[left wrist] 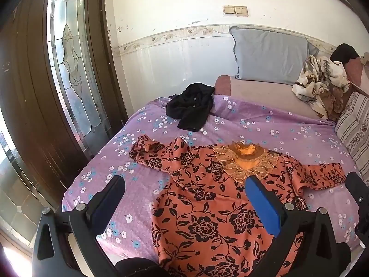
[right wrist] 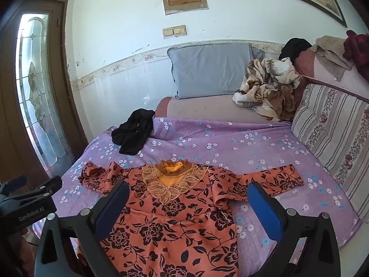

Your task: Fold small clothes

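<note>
Two garments show on the bed [left wrist: 265,124] in the left wrist view. Orange floral dress [left wrist: 207,207] lies spread face up on the purple flowered sheet, lace collar [left wrist: 246,161] toward the far side, both sleeves out sideways. Left sleeve [left wrist: 150,152] is crumpled near its cuff; the other sleeve runs off to the right. Black garment [left wrist: 191,106] sits bunched further back, well apart from the dress. Left gripper [left wrist: 184,196] hovers over the near left part of the dress, jaws spread wide, nothing between them, pads not touching cloth. A black part of the other tool shows at the right edge.

Right wrist view: same dress [right wrist: 175,219], seen more from its right side. Right sleeve [right wrist: 272,180] lies fairly flat and straight, with a small fold where it meets the body. Right gripper [right wrist: 186,203] is likewise fully apart and empty, poised above the chest area. The left tool's body appears at the lower left.

Handling judgement: thin, light, limp fabric; no stiffness, so it will drape and drag rather than hold shape. Probably slides easily on the sheet, which may bunch up too. Lace looks delicate, avoid pinching there. Best holds: sleeve cuffs or shoulder seams, one per gripper, single layer pinched.
</note>
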A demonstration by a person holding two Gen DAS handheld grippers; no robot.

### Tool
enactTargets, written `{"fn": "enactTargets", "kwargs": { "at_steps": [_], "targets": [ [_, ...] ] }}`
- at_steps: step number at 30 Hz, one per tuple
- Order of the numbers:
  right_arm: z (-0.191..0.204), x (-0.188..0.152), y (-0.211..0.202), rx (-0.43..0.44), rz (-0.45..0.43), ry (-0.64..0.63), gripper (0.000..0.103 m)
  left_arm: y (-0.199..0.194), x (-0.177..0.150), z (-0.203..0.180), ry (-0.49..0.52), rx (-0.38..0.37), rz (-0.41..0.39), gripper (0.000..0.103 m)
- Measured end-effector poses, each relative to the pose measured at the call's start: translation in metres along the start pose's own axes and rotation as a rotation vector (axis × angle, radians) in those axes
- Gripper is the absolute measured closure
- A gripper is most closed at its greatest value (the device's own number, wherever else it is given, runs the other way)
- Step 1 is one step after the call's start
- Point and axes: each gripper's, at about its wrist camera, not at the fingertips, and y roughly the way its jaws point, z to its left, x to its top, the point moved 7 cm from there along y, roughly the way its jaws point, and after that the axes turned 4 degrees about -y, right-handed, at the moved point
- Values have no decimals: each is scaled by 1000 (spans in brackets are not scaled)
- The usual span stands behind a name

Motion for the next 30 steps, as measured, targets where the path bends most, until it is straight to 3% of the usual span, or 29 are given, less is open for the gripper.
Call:
{"fn": "enactTargets", "kwargs": {
  "at_steps": [30],
  "targets": [
    [12,-8,17,45,31,23,0,13,-6,6,-21,1,18,0]
  ]
}}
